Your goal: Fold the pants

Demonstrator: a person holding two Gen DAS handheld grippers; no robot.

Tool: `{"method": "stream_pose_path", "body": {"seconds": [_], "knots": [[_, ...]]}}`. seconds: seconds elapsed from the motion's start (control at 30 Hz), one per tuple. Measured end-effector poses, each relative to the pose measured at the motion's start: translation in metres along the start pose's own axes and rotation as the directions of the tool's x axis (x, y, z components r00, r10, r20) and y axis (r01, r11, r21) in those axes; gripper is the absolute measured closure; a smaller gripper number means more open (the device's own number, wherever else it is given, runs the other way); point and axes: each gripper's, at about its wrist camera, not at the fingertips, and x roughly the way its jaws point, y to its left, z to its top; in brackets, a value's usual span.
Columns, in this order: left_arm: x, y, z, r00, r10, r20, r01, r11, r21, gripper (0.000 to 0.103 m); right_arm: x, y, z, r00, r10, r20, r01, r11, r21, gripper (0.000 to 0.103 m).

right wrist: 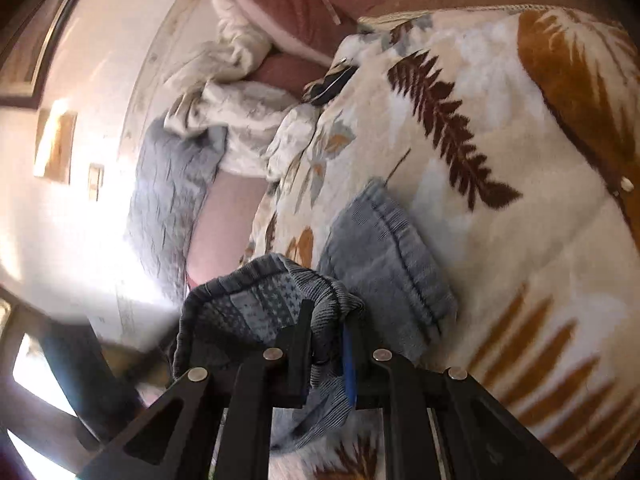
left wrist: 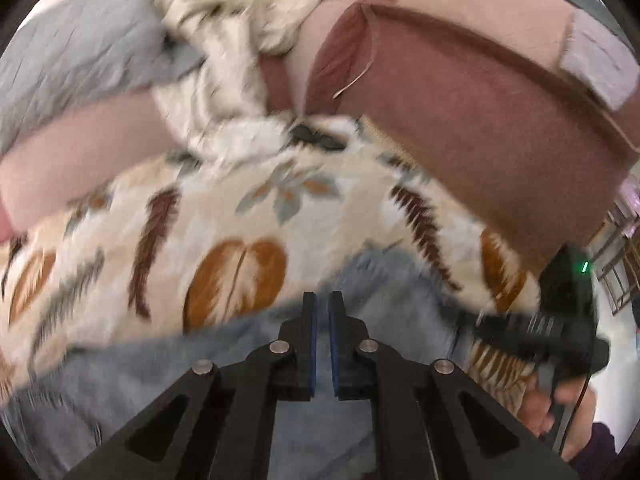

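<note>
Light blue denim pants [left wrist: 120, 380] lie on a cream blanket with brown and orange leaf prints [left wrist: 240, 200]. My left gripper [left wrist: 322, 300] points down at them, its blue pads almost together with denim in the narrow gap. At the right edge of the left wrist view, a person's hand [left wrist: 560, 408] holds the right tool. In the right wrist view my right gripper [right wrist: 326, 320] is shut on a bunched edge of the pants [right wrist: 260, 300], lifted so the star-print inside shows. Another part of the pants [right wrist: 384, 256] rests flat on the blanket [right wrist: 500, 240].
Past the blanket lie a crumpled cream cloth [left wrist: 224, 80], a grey-blue quilted piece [left wrist: 80, 48] and maroon and pink cushions [left wrist: 480, 120]. A small dark object [right wrist: 328, 84] sits at the blanket's far edge. A wire rack [left wrist: 620, 260] stands off the bed's right side.
</note>
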Motion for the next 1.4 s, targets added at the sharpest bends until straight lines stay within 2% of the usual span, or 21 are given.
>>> {"method": "stream_pose_path", "body": {"seconds": [0.1,0.17,0.33,0.47,0.63,0.7,0.73,0.77,0.83,0.9,0.93,0.97,1.0,1.1,1.17,1.27,1.33,1.4], "knots": [[0.009,0.014,-0.020,0.999,-0.032,-0.042,0.029,0.997,-0.078,0.097,0.001,-0.014,0.004,1.000,-0.005,-0.002,0.005,0.995,0.097,0.090],[0.016,0.014,-0.031,0.998,-0.016,-0.068,0.011,0.997,-0.077,0.091,-0.003,-0.018,0.004,1.000,-0.002,-0.008,0.003,0.992,0.124,0.090],[0.029,0.015,-0.048,0.995,-0.012,-0.101,0.004,0.997,-0.079,0.091,-0.012,-0.008,0.006,0.999,-0.032,-0.012,0.033,0.999,0.033,0.090],[0.041,0.022,-0.062,0.991,-0.016,-0.133,0.006,0.997,-0.077,0.091,-0.021,0.002,0.006,0.999,-0.048,0.020,0.049,0.998,-0.030,0.089],[0.052,0.031,-0.076,0.986,-0.033,-0.165,0.018,0.995,-0.095,0.091,-0.027,-0.009,0.014,0.999,-0.024,0.030,0.023,0.999,0.040,0.088],[0.055,0.033,-0.083,0.983,-0.033,-0.180,0.017,0.996,-0.090,0.091,-0.026,-0.018,0.017,0.999,0.033,0.010,-0.034,0.994,0.100,0.088],[0.055,0.036,-0.088,0.983,-0.038,-0.181,0.021,0.995,-0.094,0.091,-0.026,-0.024,0.018,0.998,0.070,0.003,-0.070,0.988,0.141,0.080],[0.055,0.038,-0.090,0.983,-0.041,-0.180,0.023,0.995,-0.097,0.091,-0.028,-0.035,0.018,0.991,0.132,0.013,-0.132,0.970,0.204,0.056],[0.052,0.044,-0.098,0.986,-0.047,-0.162,0.032,0.995,-0.096,0.091,-0.041,-0.049,0.019,0.968,0.232,0.098,-0.251,0.923,0.292,0.024],[0.048,0.050,-0.106,0.988,-0.063,-0.141,0.048,0.993,-0.108,0.091,-0.060,-0.058,0.024,0.938,0.292,0.184,-0.337,0.891,0.305,0.022],[0.045,0.052,-0.109,0.988,-0.069,-0.135,0.054,0.992,-0.115,0.091,-0.067,-0.059,0.026,0.934,0.293,0.204,-0.345,0.891,0.296,0.022],[0.043,0.052,-0.112,0.989,-0.070,-0.132,0.056,0.992,-0.110,0.091,-0.073,-0.056,0.028,0.941,0.261,0.215,-0.314,0.909,0.273,0.022],[0.041,0.051,-0.113,0.989,-0.064,-0.130,0.051,0.994,-0.095,0.091,-0.077,-0.049,0.029,0.956,0.204,0.210,-0.252,0.939,0.233,0.022],[0.034,0.045,-0.122,0.993,-0.032,-0.113,0.028,0.999,-0.034,0.091,-0.068,-0.015,0.027,0.978,0.126,0.165,-0.141,0.987,0.078,0.022],[0.031,0.046,-0.126,0.994,-0.030,-0.107,0.027,0.999,-0.029,0.091,-0.057,0.013,0.023,0.984,0.115,0.133,-0.109,0.993,-0.052,0.022],[0.024,0.052,-0.131,0.994,-0.049,-0.099,0.043,0.997,-0.057,0.091,-0.033,0.047,0.009,0.989,0.134,0.058,-0.121,0.976,-0.183,0.022],[0.017,0.057,-0.134,0.995,-0.054,-0.083,0.049,0.996,-0.069,0.091,-0.019,0.057,-0.001,0.993,0.112,0.034,-0.101,0.969,-0.226,0.022],[0.004,0.062,-0.140,0.998,-0.032,-0.055,0.029,0.997,-0.070,0.091,-0.004,0.054,-0.004,0.998,0.060,0.003,-0.058,0.975,-0.213,0.022]]}}
